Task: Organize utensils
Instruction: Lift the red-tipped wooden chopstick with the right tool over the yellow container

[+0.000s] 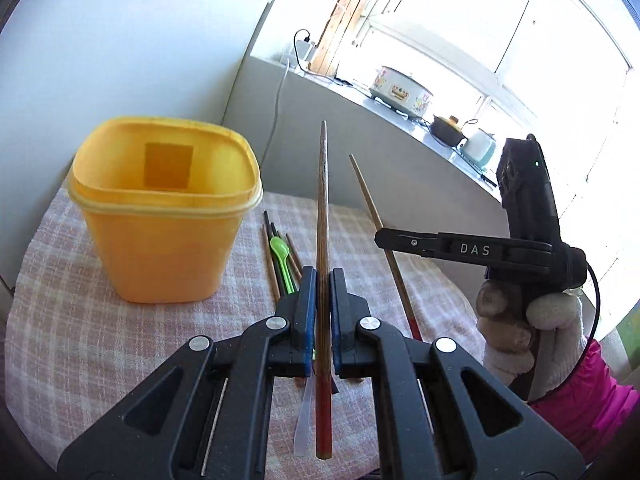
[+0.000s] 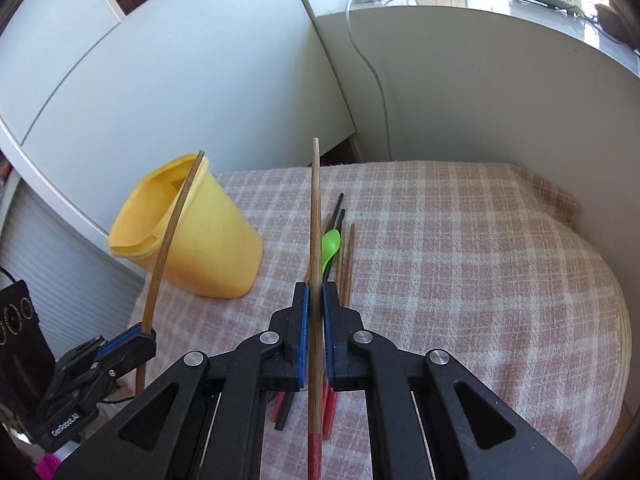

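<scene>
My left gripper [image 1: 322, 272] is shut on a wooden chopstick [image 1: 322, 200] with a red end, held above the checked cloth and pointing away from me. To its right, my right gripper [image 1: 379, 238] is shut on a second such chopstick [image 1: 370, 204], and in its own view [image 2: 315, 286] the stick [image 2: 316, 220] runs straight ahead. A yellow tub [image 1: 160, 216] stands open and upright to the left [image 2: 200, 240]. A green spoon [image 1: 280, 252] and several chopsticks [image 2: 345, 256] lie on the cloth below. The left gripper [image 2: 148, 334] shows at lower left with its stick [image 2: 172, 236].
A gloved hand [image 1: 532, 320] with a pink sleeve holds the right gripper. A pale plastic spoon handle [image 1: 303, 420] lies under my left gripper. White cabinet walls close the back and left. A counter carries a cooker [image 1: 400, 92] and a white cable [image 2: 372, 72].
</scene>
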The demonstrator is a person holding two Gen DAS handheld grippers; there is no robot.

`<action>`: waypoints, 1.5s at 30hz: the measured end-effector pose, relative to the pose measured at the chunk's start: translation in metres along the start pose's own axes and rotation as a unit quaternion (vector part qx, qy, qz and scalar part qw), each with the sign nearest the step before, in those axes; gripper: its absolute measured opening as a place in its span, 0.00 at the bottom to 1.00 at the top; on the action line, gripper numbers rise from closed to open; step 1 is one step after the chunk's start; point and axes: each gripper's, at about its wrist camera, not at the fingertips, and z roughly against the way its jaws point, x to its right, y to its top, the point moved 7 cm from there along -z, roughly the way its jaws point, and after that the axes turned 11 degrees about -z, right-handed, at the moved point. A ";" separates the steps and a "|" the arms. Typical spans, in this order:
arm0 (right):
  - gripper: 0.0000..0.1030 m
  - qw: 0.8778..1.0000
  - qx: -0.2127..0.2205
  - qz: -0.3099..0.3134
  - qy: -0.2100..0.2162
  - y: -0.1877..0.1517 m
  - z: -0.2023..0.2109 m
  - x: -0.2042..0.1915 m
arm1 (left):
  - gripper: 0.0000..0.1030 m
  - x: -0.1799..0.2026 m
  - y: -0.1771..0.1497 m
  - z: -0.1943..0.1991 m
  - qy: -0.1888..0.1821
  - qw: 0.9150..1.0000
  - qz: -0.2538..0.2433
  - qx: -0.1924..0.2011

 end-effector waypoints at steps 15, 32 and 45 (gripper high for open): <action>0.05 0.995 0.069 0.042 0.055 0.030 0.008 -0.080 | 0.04 -0.073 0.080 0.047 0.049 0.993 0.017 0.107; 0.05 0.993 0.085 0.039 0.069 0.072 -0.030 -0.119 | 0.04 -0.138 0.097 0.015 0.078 0.989 0.034 0.118; 0.05 0.991 0.109 0.042 0.067 0.094 -0.047 -0.144 | 0.04 -0.152 0.090 0.007 0.080 0.989 0.040 0.118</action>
